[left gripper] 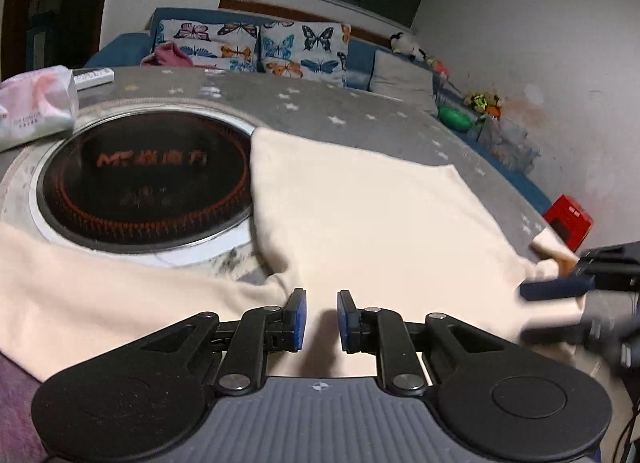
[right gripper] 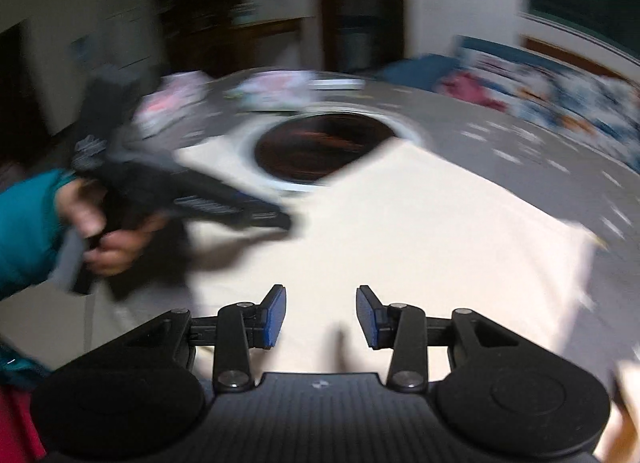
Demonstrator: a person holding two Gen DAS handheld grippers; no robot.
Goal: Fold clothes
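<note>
A cream garment (left gripper: pixel 372 223) lies spread on the grey star-patterned tablecloth (left gripper: pixel 320 107), with one sleeve (left gripper: pixel 100 287) running off to the left. My left gripper (left gripper: pixel 322 319) hovers open and empty over its near edge. My right gripper (right gripper: pixel 321 315) is open and empty over the cream garment (right gripper: pixel 420 243); that view is motion-blurred. It shows blurred at the right edge of the left wrist view (left gripper: pixel 560 291), beside the garment's right corner. The left gripper, held by a hand, shows at the left of the right wrist view (right gripper: pixel 280 219).
A round black induction hob (left gripper: pixel 148 179) is set in the table; the garment overlaps its right rim. A tissue pack (left gripper: pixel 36 103) and a remote (left gripper: pixel 94 77) lie at far left. A sofa with butterfly cushions (left gripper: pixel 280 47) stands behind. A red box (left gripper: pixel 568 223) sits right.
</note>
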